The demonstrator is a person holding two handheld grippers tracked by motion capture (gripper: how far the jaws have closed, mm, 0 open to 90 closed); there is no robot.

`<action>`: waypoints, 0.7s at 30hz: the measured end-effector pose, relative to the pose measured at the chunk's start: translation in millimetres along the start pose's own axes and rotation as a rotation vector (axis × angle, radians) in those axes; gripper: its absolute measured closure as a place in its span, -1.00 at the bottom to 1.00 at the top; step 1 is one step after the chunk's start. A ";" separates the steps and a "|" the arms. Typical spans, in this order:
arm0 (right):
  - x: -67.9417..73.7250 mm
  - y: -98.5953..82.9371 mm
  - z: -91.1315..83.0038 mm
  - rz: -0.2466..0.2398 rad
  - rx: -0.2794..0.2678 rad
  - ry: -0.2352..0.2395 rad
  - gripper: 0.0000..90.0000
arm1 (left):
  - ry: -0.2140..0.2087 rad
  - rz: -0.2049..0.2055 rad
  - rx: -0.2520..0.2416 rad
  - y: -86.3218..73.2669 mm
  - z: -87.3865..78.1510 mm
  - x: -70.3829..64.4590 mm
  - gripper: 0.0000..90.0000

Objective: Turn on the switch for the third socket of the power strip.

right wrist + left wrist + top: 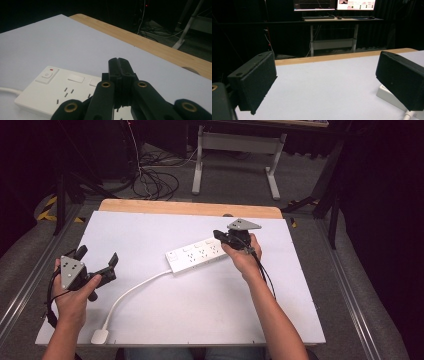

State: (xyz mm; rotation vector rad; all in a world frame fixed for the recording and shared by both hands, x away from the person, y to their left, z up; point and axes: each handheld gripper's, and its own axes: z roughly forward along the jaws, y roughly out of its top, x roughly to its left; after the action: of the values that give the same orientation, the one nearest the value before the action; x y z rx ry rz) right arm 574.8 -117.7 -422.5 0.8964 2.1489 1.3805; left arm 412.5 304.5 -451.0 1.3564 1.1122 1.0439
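Power strip (196,254): flat mid-desk (150,315), cord trailing to plug near front edge
Right tongs (119,60): pressed together, empty, poised over strip's far end, likely to press
Left tongs (97,260): spread wide, idle, well clear

White power strip, black grippers, white table

Power strip (196,255): white, red mark beside its switch, white cord (131,292) and plug (99,336). Left gripper (96,260) and right gripper (218,234): black, grey top plates, brass-coloured rivets. Table (150,227): white top, light wood far edge beyond the jaws.
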 end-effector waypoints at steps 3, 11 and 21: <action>0.0 0.4 3.1 0.000 0.003 0.001 1.00 | 0.001 -0.004 0.001 -0.4 0.4 0.6 -0.92; -0.8 -1.7 12.3 -0.001 0.026 0.006 1.00 | 0.002 -0.006 0.001 -0.4 0.2 0.9 -0.92; 3.4 -0.6 25.7 -0.003 0.040 0.022 1.00 | 0.003 -0.008 0.003 -0.7 0.0 2.0 -0.92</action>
State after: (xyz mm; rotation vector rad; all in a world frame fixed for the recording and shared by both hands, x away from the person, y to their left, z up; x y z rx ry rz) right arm 589.1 -99.2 -433.6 0.8965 2.2010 1.3563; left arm 412.8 306.4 -451.7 1.3524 1.1207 1.0391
